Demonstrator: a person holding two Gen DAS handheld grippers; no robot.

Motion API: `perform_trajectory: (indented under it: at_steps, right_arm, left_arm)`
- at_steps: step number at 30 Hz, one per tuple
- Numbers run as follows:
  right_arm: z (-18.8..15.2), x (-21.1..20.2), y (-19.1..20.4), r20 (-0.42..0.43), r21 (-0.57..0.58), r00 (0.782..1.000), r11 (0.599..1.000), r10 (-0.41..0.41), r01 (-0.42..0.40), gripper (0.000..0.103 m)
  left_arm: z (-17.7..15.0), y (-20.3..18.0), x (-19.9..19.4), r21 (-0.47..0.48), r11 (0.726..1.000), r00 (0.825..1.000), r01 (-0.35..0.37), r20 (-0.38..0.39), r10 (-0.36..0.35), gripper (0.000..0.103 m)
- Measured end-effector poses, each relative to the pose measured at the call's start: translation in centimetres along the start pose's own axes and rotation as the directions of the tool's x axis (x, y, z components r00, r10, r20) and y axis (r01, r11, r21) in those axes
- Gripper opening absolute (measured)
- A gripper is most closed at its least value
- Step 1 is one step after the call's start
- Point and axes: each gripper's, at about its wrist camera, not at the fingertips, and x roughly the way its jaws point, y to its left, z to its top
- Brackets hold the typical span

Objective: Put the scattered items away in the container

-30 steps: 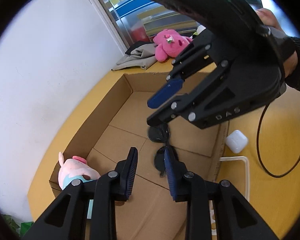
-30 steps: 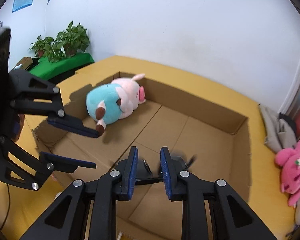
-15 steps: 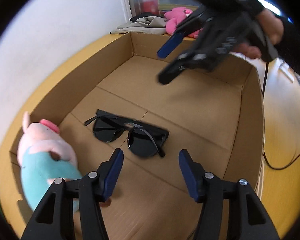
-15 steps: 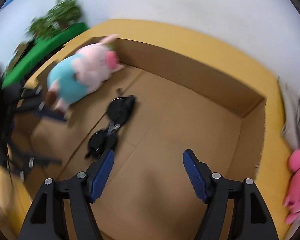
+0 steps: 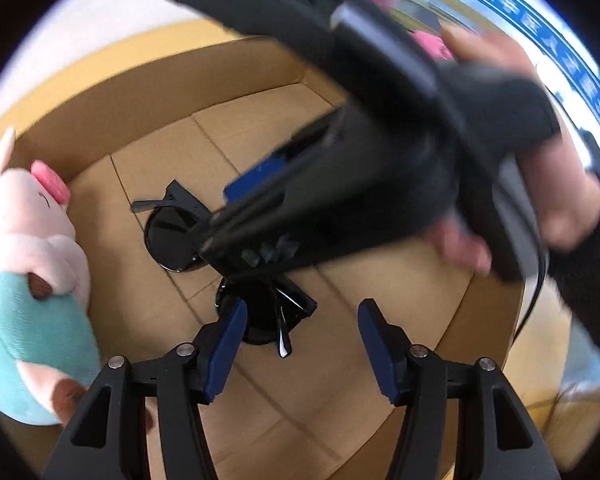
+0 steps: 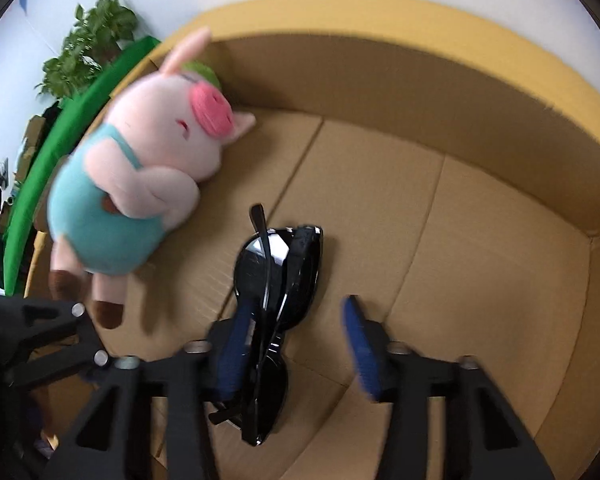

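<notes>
Black sunglasses (image 6: pixel 278 276) lie on the floor of the open cardboard box (image 6: pixel 480 208), also in the left wrist view (image 5: pixel 260 312). A pig plush in a teal outfit (image 6: pixel 140 184) lies in the box beside them, at the left of the left wrist view (image 5: pixel 28 264). My right gripper (image 6: pixel 298 350) is open just above the sunglasses, its left finger next to them. My left gripper (image 5: pixel 302 344) is open over the box, holding nothing. The right gripper's body (image 5: pixel 360 184) crosses the left wrist view, blurred, and hides part of the sunglasses.
The box (image 5: pixel 140 92) sits on a yellow table (image 6: pixel 340 16) against a white wall. A green-covered stand (image 6: pixel 72 120) and a potted plant (image 6: pixel 88 52) are beyond the table's end. A pink plush (image 5: pixel 432 46) shows behind the hand.
Both grippers, shut a second ago with the right holding the sunglasses, have opened. The sunglasses now lie on the box floor. Both grippers have dropped closer over them.
</notes>
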Motion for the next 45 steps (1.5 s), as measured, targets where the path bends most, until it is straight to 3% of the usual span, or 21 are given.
perform_trajectory:
  at_steps: [2,4,6,7,9,21,27,33,38,41,43,44,45]
  right_arm:
    - [-0.3,0.1,-0.2,0.006,0.018,1.0,1.0,0.012,-0.012,0.023]
    - [-0.5,-0.2,-0.4,0.015,0.035,1.0,0.999,0.007,-0.007,0.01]
    - [-0.6,-0.6,-0.7,0.025,0.05,1.0,0.999,0.009,-0.01,0.01]
    - [-0.8,-0.8,-0.9,0.031,0.06,0.999,0.998,0.013,-0.014,0.01]
    - [-1.0,-1.2,-1.4,0.045,0.08,0.999,0.996,0.023,-0.026,0.01]
    - [-0.3,-7.0,-2.4,0.223,0.165,0.969,0.975,0.11,-0.149,0.01]
    - [0.1,-7.2,-1.4,0.229,0.161,0.966,0.974,0.118,-0.157,0.009]
    - [1.2,-6.7,-2.3,0.23,0.181,0.966,0.97,0.116,-0.16,0.01]
    - [2.2,-6.9,-3.0,0.245,0.203,0.956,0.956,0.161,-0.213,0.01]
    - [2.2,-7.1,-3.1,0.254,0.2,0.951,0.953,0.174,-0.228,0.01]
    - [2.3,-7.4,-3.1,0.26,0.198,0.95,0.953,0.173,-0.227,0.01]
    - [2.4,-7.5,-3.2,0.262,0.197,0.949,0.953,0.175,-0.23,0.01]
    - [2.4,-7.6,-3.3,0.264,0.196,0.948,0.953,0.175,-0.231,0.01]
  left_arm:
    - [0.4,0.1,0.7,-0.037,0.999,1.0,-0.026,-0.015,0.025,0.057]
    - [0.5,0.4,1.6,-0.075,0.996,0.998,-0.057,-0.042,0.054,0.047]
    - [0.5,0.8,2.4,-0.111,0.991,0.996,-0.069,-0.061,0.062,0.026]
    - [0.5,0.9,2.5,-0.131,0.989,0.996,-0.065,-0.061,0.058,0.025]
    - [0.5,0.9,2.1,-0.144,0.988,0.998,-0.058,-0.039,0.053,0.013]
    - [0.0,0.7,-0.5,-0.136,0.99,0.996,0.034,0.091,-0.022,0.012]
    - [-0.2,0.9,-1.1,-0.138,0.99,0.995,0.013,0.1,0.001,0.003]
    - [-0.2,1.8,-1.5,-0.152,0.988,0.996,0.001,0.083,0.012,0.0]
    - [0.4,3.2,-1.4,-0.186,0.983,0.998,0.013,0.067,0.0,0.0]
    - [0.5,3.8,-2.6,-0.21,0.976,0.993,0.053,0.111,-0.03,0.002]
    - [0.8,3.8,-3.4,-0.196,0.981,0.993,0.006,0.113,0.017,0.017]
    - [0.9,3.7,-3.7,-0.18,0.983,0.993,-0.026,0.111,0.047,0.036]
    - [1.0,3.7,-3.9,-0.171,0.984,0.992,-0.046,0.11,0.065,0.063]
